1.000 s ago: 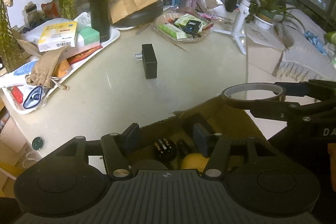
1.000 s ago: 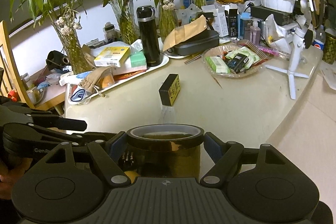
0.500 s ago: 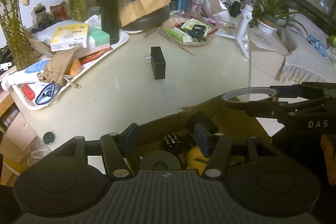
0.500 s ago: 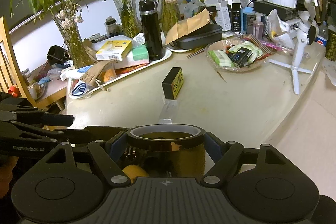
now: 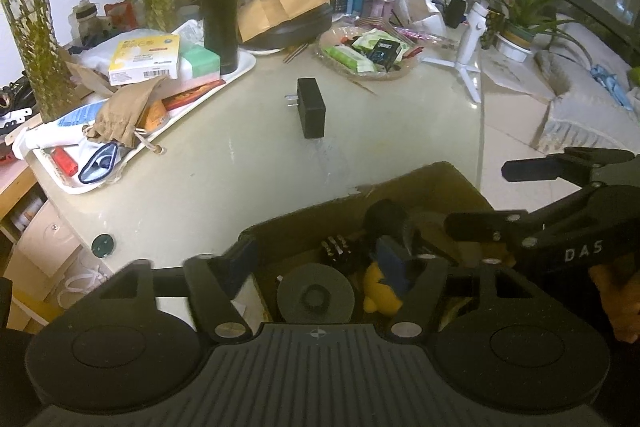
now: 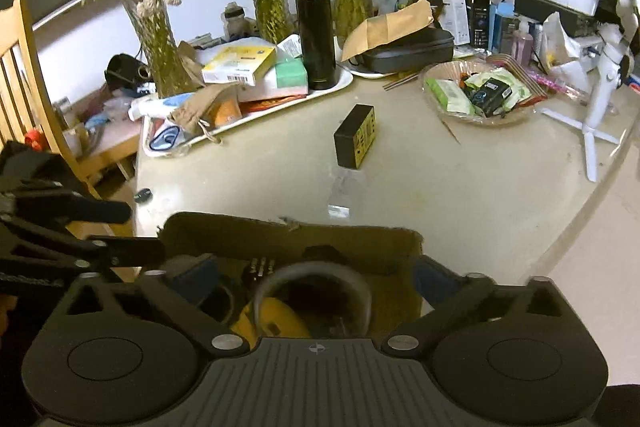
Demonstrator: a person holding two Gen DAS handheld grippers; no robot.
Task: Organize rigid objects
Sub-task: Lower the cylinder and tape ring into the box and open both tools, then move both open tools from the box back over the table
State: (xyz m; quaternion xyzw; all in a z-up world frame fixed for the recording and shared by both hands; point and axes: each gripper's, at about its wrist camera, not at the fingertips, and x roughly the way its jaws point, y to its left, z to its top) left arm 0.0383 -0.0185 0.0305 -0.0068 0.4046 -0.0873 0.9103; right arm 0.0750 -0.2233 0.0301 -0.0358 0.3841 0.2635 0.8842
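Tape roll is being dropped into the cardboard box; right gripper jaws are opening around it, left gripper opening, empty; black charger, left on the table, probably gets grabbed next.

Tape roll inside cardboard box

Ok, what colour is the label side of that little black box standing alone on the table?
Yellow with dark print; the charger block is otherwise black. The right wrist view shows it best.

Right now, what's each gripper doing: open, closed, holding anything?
Left gripper: opening, empty, over the cardboard box.
Right gripper: opening, tape roll released between its fingers.
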